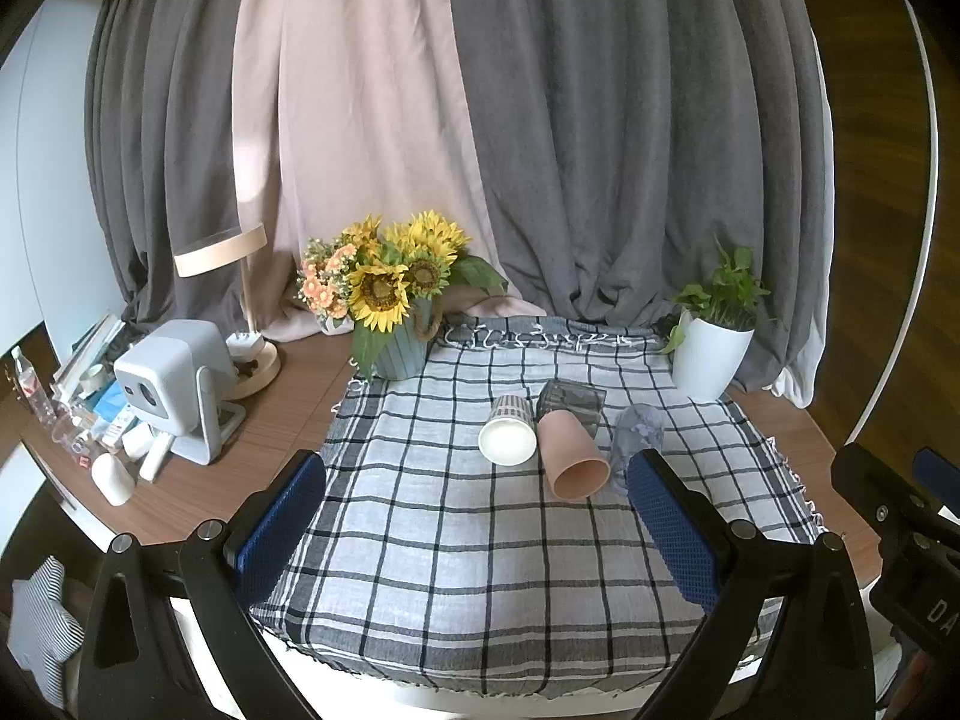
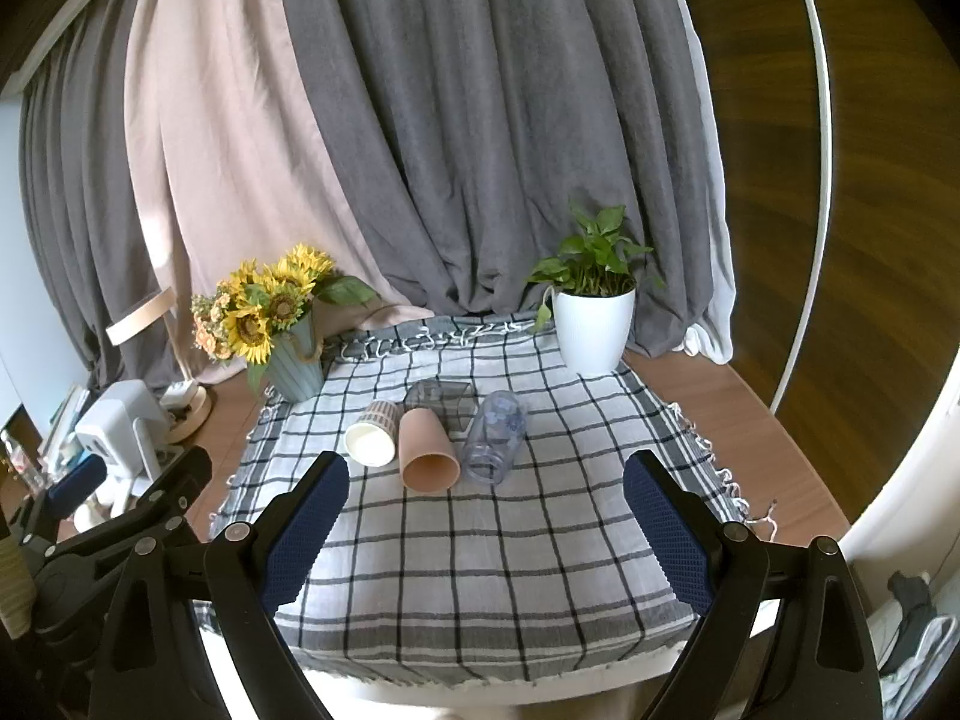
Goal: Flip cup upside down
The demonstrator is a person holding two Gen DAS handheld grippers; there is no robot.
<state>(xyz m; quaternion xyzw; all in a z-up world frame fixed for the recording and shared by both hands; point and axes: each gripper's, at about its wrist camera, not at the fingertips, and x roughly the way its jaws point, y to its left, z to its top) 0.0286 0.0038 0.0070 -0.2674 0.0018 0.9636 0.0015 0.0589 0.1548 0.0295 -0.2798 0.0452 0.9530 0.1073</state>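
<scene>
Both hand-held grippers, left (image 1: 474, 516) and right (image 2: 486, 516), wide apart, seemingly empty, short of the pink cup (image 2: 427, 450).

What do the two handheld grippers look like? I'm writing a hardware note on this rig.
Both match: the left gripper and right gripper have black, angular frames with triangular cut-outs and silver round bolts at the joints. Their fingers are flat paddles faced with dark blue, textured pads. In the left wrist view, the right one's black body carries white lettering, partly cut off. No cables, hands or sleeves show.
</scene>
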